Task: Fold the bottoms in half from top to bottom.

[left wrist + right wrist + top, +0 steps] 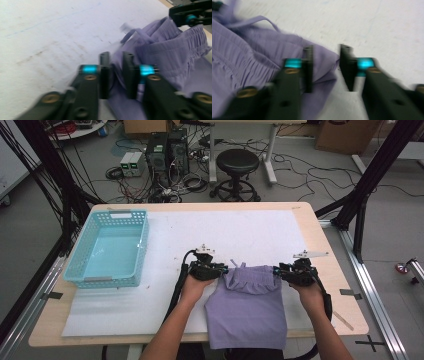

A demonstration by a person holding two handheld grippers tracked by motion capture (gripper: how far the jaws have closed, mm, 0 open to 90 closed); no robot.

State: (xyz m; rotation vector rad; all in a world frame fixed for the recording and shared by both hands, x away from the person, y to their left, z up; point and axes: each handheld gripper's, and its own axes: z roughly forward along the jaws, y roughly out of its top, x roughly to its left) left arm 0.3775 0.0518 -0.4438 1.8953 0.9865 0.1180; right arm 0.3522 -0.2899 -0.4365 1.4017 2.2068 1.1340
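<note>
tabletop: white sheet | purple shorts at near edge | left gripper, right gripper: fingers parted at waistband corners | cabled floor behind

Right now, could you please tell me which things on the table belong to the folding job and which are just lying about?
In the job:
- lilac fabric shorts with an elastic waistband
- left gripper and right gripper, both open at the waistband's corners
- white cloth mat under the shorts

Lying about:
- turquoise plastic mesh basket, on the table's left
</note>
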